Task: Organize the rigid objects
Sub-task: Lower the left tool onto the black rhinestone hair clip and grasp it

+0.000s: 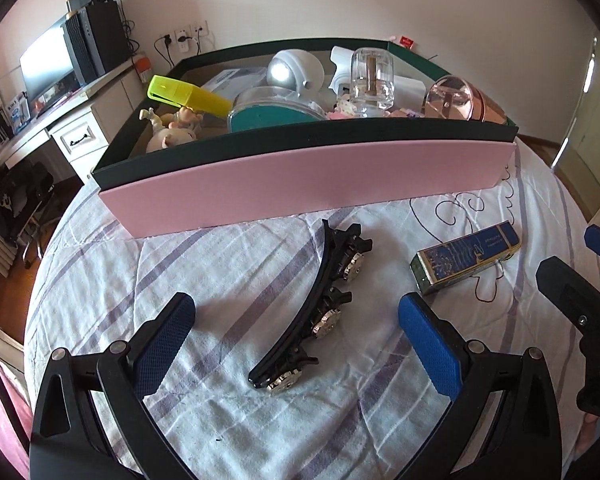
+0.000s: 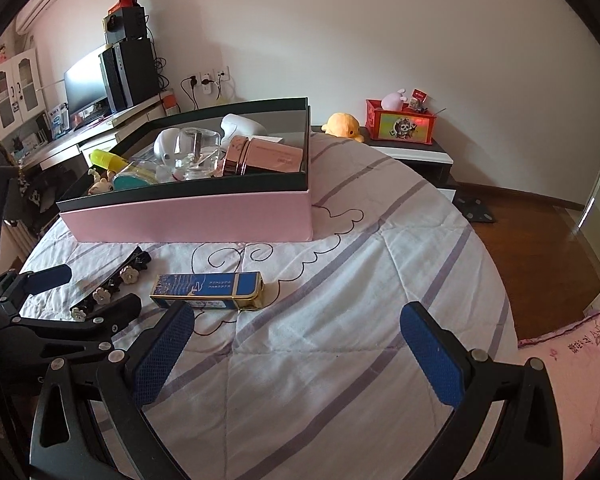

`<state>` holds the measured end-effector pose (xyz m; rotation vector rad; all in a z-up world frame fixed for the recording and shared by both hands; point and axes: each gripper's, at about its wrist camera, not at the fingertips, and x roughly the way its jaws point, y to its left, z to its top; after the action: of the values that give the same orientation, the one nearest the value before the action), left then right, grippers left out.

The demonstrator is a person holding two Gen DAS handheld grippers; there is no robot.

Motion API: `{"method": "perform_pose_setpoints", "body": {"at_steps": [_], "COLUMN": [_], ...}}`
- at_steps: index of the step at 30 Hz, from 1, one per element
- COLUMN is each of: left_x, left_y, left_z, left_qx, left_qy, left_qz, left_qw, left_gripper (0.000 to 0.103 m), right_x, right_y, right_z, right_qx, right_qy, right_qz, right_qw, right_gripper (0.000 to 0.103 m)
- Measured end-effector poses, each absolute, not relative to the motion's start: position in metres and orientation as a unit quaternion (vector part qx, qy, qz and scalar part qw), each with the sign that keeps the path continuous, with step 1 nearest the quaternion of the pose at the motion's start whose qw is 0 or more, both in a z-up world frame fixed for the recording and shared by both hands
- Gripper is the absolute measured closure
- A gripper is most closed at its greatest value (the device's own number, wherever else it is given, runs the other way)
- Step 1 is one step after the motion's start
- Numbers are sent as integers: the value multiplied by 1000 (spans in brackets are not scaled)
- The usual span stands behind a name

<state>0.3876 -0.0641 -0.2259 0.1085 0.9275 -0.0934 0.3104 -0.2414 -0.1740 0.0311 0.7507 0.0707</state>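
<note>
My left gripper (image 1: 296, 344) hangs over the bed (image 1: 204, 412) with its fingers (image 1: 428, 344) spread wide and empty, the black hair clip (image 1: 316, 312) lying on the quilt between them, touching neither pad. My right gripper (image 2: 298, 354) is also wide open and holds nothing; the blue-and-gold box (image 2: 208, 290) lies on the bed just ahead of its left finger (image 2: 162, 354), well off centre. Pink storage box (image 1: 300, 188) sits further back, already loaded with a yellow tool (image 1: 188, 94), glass bottle (image 1: 372, 78) and other items.
</note>
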Motion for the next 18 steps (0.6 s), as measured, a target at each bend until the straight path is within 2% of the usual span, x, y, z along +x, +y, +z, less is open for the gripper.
{"method": "perform_pose_setpoints", "body": {"at_steps": [5, 6, 8, 10, 11, 12, 13, 18], "left_x": [394, 395, 395, 396, 395, 394, 394, 382], "left_y": [-64, -64, -64, -65, -66, -64, -60, -34], "left_z": [-227, -227, -224, -221, -221, -219, -217, -205], "left_qx": [48, 46, 45, 46, 45, 41, 36, 35], "left_qy": [450, 450, 442, 434, 431, 427, 425, 401], "left_qz": [-58, -63, -77, -92, -99, -103, -102, -82], "left_qw": [890, 890, 893, 895, 896, 897, 899, 912], "left_gripper": [0, 3, 19, 53, 62, 81, 84, 84], "right_x": [312, 313, 314, 317, 320, 324, 327, 361], "right_y": [-243, -244, -246, -250, -252, -255, -258, -266], "right_z": [-173, -172, -167, -160, -156, -151, -145, -119], "right_qx": [18, 18, 17, 14, 11, 8, 7, -8], "right_qy": [366, 365, 358, 350, 347, 341, 333, 315], "right_qz": [31, 28, 24, 17, 14, 9, 4, 3], "right_qw": [930, 930, 933, 936, 938, 940, 943, 949], "right_gripper": [0, 0, 0, 0, 0, 0, 0, 0]}}
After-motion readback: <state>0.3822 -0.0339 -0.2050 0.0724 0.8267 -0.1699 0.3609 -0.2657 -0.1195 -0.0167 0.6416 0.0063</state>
